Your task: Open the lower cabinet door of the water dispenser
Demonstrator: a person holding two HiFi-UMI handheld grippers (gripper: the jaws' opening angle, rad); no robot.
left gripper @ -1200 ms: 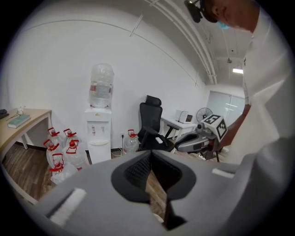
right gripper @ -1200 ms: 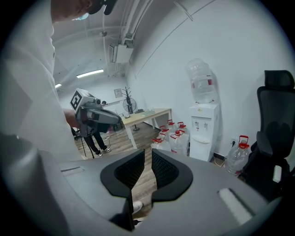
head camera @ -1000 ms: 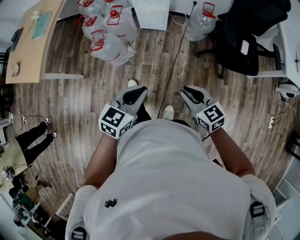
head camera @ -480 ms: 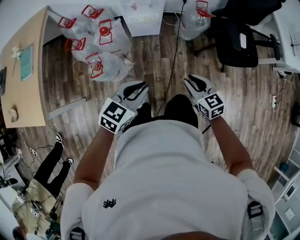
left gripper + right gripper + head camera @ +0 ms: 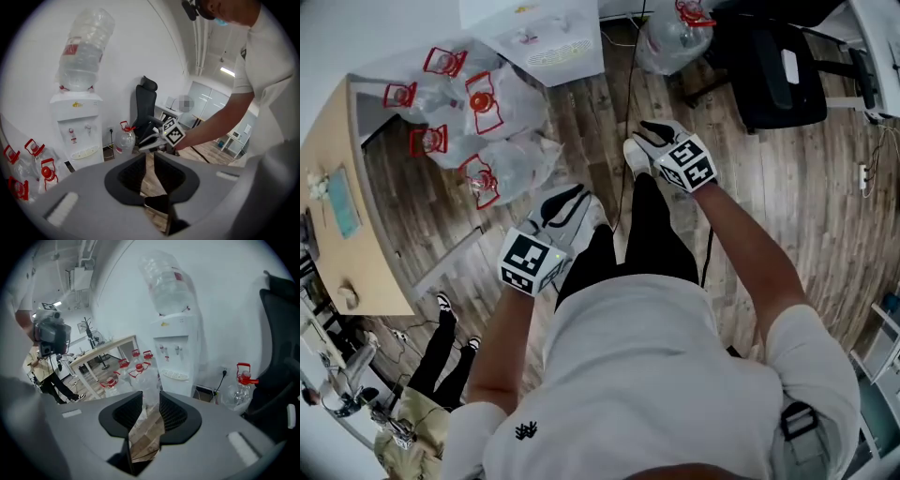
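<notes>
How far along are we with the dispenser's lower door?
Nothing looks done: the water dispenser stands across the floor from both grippers. In hand: the left gripper is open and empty; the right gripper has just been opening its jaws, nothing between them. Left: reach the lower cabinet door, grip it, pull it open.

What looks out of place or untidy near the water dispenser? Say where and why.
Empty water jugs crowd the floor in a heap left of the water dispenser, while one jug sits apart on its other side by the chair. A black cable trails across the floor. Nothing looks spilled or broken.
</notes>
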